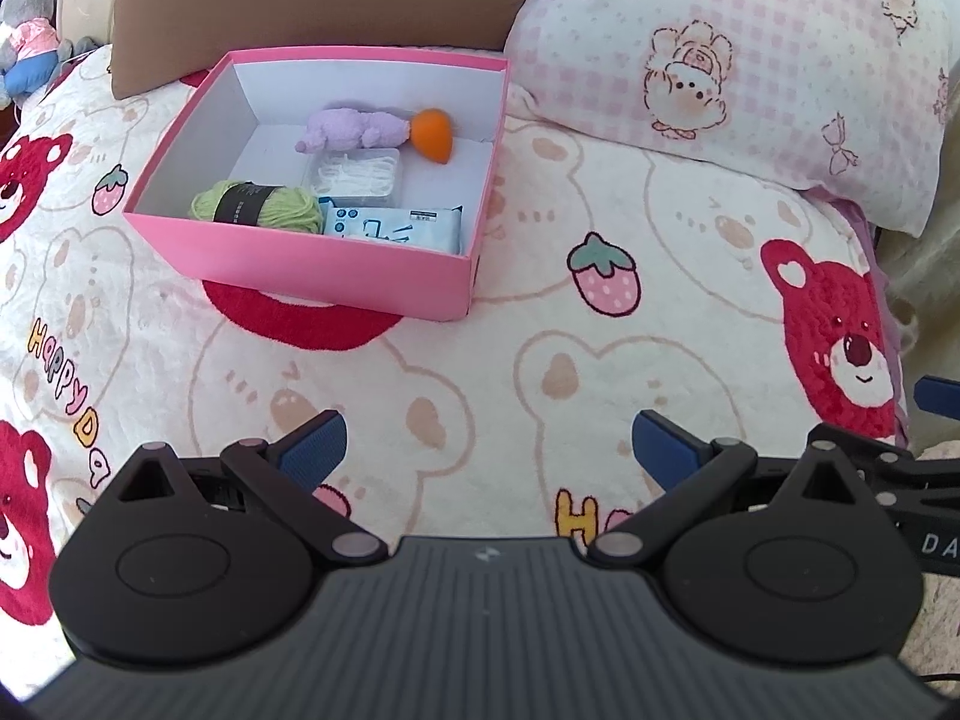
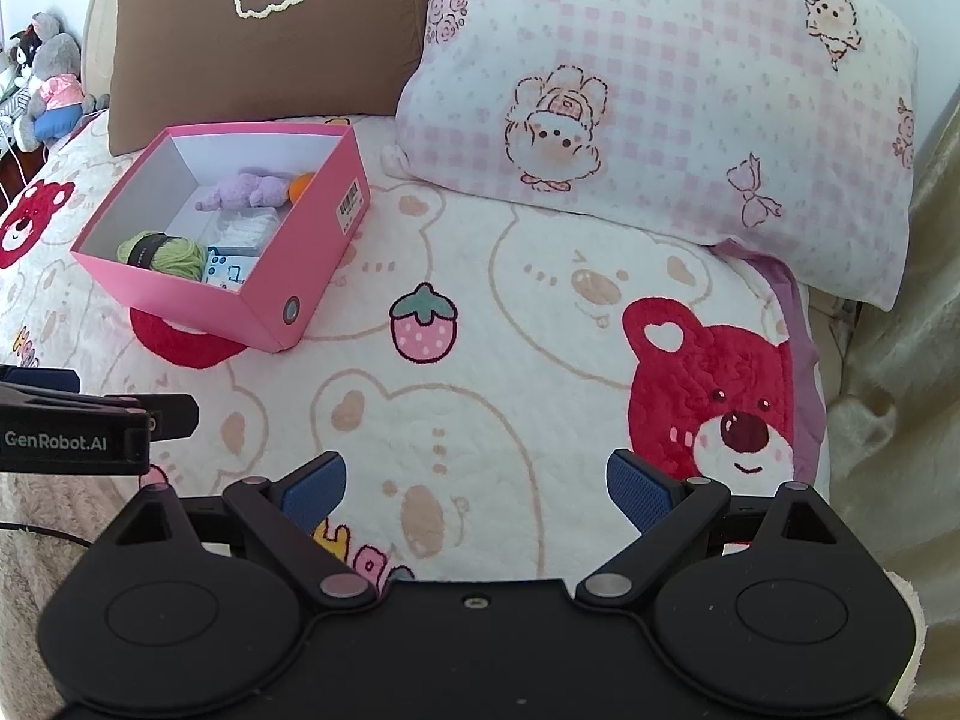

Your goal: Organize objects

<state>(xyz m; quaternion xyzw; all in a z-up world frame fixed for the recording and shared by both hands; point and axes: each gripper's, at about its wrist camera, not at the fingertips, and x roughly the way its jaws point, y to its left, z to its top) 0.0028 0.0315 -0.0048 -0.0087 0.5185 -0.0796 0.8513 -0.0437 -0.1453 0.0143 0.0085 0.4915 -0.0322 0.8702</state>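
Left wrist view: left gripper (image 1: 486, 450) hangs empty above the bear-print blanket (image 1: 600, 360), jaws spread wide, and well ahead an open pink box (image 1: 300, 264) sits on the blanket holding a purple plush toy (image 1: 354, 129) and orange ball (image 1: 433, 135) at the back, a clear plastic case (image 1: 354, 174) in the middle, green yarn (image 1: 255, 207) and a blue-and-white wipes pack (image 1: 393, 228) along the front wall. Right wrist view: right gripper (image 2: 477, 489) is likewise spread wide and holding nothing over the blanket, the pink box lying far off to its front left before a brown pillow (image 2: 270, 48), a pink checked pillow (image 2: 660, 120) to the right, the left gripper's body just visible at the left edge.
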